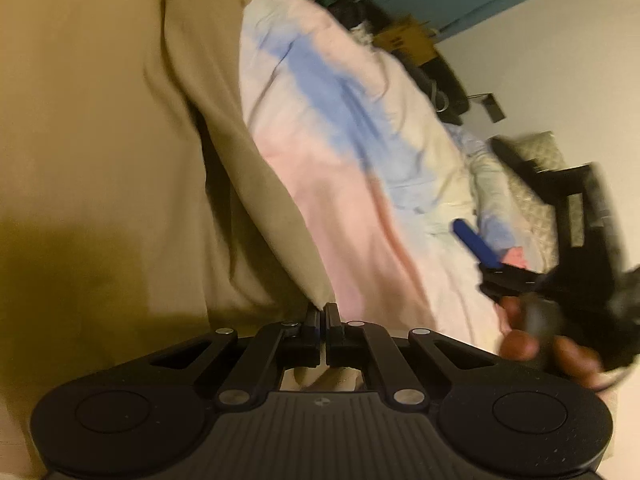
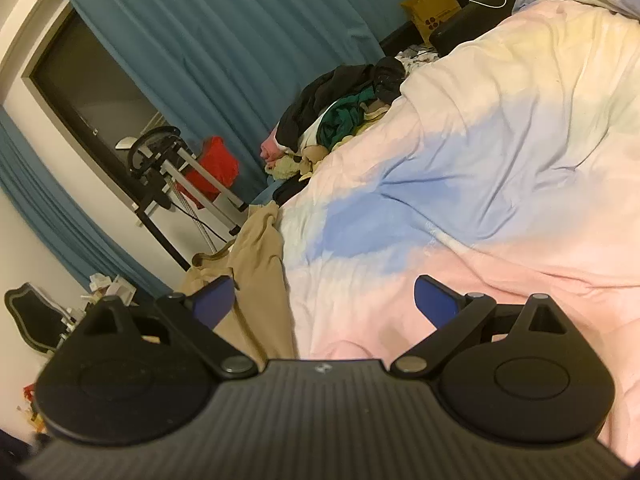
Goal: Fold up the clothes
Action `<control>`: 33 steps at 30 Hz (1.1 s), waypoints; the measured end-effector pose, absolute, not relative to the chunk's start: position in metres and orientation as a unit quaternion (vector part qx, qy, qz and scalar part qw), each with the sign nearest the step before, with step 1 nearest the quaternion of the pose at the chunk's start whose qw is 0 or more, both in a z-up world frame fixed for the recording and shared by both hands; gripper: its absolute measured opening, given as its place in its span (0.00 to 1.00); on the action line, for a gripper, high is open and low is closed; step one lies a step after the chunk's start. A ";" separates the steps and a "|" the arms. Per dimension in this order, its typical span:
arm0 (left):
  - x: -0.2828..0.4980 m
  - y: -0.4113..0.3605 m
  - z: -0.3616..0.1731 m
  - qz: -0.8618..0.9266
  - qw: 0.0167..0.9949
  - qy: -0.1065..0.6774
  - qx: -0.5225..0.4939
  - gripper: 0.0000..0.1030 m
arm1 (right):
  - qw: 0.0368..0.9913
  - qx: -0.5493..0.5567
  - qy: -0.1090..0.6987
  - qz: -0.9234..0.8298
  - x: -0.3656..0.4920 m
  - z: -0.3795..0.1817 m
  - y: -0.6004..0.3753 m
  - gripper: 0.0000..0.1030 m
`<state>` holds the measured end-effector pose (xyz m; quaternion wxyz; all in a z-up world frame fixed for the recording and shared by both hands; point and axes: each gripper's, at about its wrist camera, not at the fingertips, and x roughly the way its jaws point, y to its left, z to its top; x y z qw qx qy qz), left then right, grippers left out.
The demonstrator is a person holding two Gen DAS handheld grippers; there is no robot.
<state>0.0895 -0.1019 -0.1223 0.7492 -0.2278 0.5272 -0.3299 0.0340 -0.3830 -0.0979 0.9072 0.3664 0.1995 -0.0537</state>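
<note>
Fabric fills the left wrist view: the left gripper (image 1: 322,312) has its fingers pressed together on a corner of the tan garment (image 1: 120,140), which hangs from twelve down to six o'clock, long axis steeply upright, beside the pastel duvet (image 1: 340,160). The right gripper (image 2: 324,300) is spread wide, holding nothing — the same garment (image 2: 256,280) lies just at its eleven o'clock, off the bed's edge. Its far end is cut off; motion blur smears the right-hand side of the left view.

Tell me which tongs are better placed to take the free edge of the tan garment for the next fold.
Right, probably. The left tongs are shut on a corner of the tan cloth garment, so they are occupied. The right tongs are open, empty, beside the garment's other end.
</note>
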 end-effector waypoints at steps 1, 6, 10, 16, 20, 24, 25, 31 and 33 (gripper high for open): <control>0.089 -0.095 -0.116 -0.333 0.747 0.526 -0.233 0.02 | 0.908 0.365 0.201 -0.053 0.034 -0.098 -0.382 0.95; 0.090 -0.036 -0.099 -0.330 0.733 0.523 -0.282 0.02 | 0.911 0.353 0.208 -0.052 0.036 -0.095 -0.376 0.95; 0.089 0.009 -0.114 -0.278 0.742 0.544 -0.276 0.02 | 0.914 0.338 0.220 -0.045 0.040 -0.094 -0.367 0.95; 0.093 0.046 -0.141 -0.197 0.738 0.586 -0.271 0.13 | 0.920 0.304 0.245 -0.030 0.046 -0.095 -0.348 0.95; 0.092 0.045 -0.128 -0.211 0.752 0.559 -0.278 0.48 | 0.921 0.289 0.259 -0.025 0.050 -0.096 -0.338 0.95; 0.089 0.032 -0.118 -0.233 0.763 0.551 -0.244 0.53 | 0.921 0.276 0.273 -0.020 0.055 -0.100 -0.330 0.95; 0.088 0.027 -0.117 -0.239 0.763 0.552 -0.236 0.54 | 0.921 0.273 0.277 -0.018 0.056 -0.101 -0.327 0.95; 0.074 0.034 -0.121 -0.242 0.771 0.555 -0.197 0.33 | 0.921 0.263 0.287 0.004 0.059 -0.104 -0.316 0.95; 0.070 0.039 -0.125 -0.240 0.765 0.562 -0.201 0.21 | 0.927 0.261 0.269 0.020 0.056 -0.102 -0.311 0.95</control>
